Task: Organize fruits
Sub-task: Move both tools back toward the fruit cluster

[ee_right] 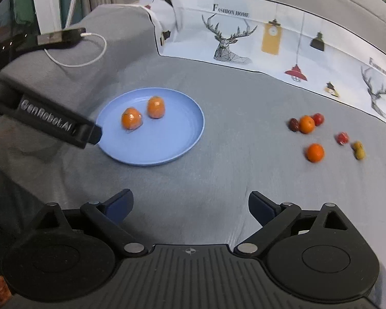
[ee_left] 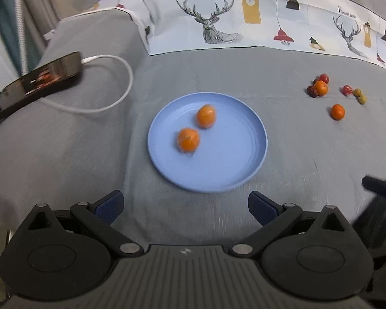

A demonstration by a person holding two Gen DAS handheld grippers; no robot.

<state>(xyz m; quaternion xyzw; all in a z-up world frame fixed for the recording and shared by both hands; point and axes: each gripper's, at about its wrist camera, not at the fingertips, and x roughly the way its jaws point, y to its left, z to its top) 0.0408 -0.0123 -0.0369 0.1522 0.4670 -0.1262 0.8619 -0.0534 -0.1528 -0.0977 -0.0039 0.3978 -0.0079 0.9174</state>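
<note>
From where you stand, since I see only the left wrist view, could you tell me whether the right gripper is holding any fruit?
Observer: No. The right gripper is open, with only the grey cloth showing between its jaws.
Operator: Thank you. And how does my left gripper sit relative to the blue plate?
Observer: In the right wrist view its tip overlaps the plate's left rim, short of the two oranges. I cannot tell whether it touches the plate.

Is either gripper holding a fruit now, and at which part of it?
Nothing is held. The left gripper and the right gripper both have open, empty jaws.
</note>
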